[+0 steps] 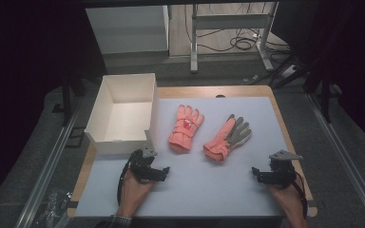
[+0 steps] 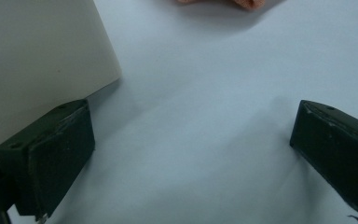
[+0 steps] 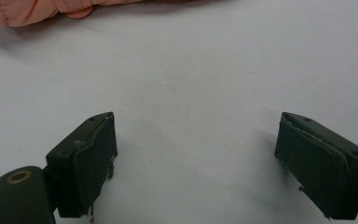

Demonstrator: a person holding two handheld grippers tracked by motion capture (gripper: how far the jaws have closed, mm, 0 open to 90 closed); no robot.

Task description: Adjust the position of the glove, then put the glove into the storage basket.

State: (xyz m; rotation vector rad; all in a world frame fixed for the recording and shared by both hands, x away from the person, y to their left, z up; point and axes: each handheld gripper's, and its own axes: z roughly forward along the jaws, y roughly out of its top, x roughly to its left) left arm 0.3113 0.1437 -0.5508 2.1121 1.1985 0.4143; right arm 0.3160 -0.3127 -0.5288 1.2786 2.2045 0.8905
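Wooden-edged table with a pale grey-blue mat (image 1: 228, 190) over most of its top; all else is placed against the open white cardboard box (image 1: 103, 107) standing at the mat's far left corner. Box interior bare, white floor and walls showing; its near wall also fills the upper left of the left gripper view (image 2: 37, 60). Right of the box, just apart from its wall, a salmon-pink padded glove lying back-up (image 1: 186, 127), fingers pointing away from the person. Farther right of the box, near the first, a second salmon-pink glove with grey palm facing up (image 1: 228, 138), tilted, cuff toward the person; the two gloves lie close but not touching. A pink cuff edge shows at the top of the right gripper view (image 3: 42, 10) and of the left gripper view (image 2: 242, 3). Left gripper (image 1: 158, 174) hand-held just in front of the box's near right corner, jaws spread wide over bare mat, nothing between them. Right gripper (image 1: 261, 175) well to the right of the box, nearer the person than the grey-palmed glove, jaws likewise spread and empty. Bare mat lies between each gripper and the gloves.
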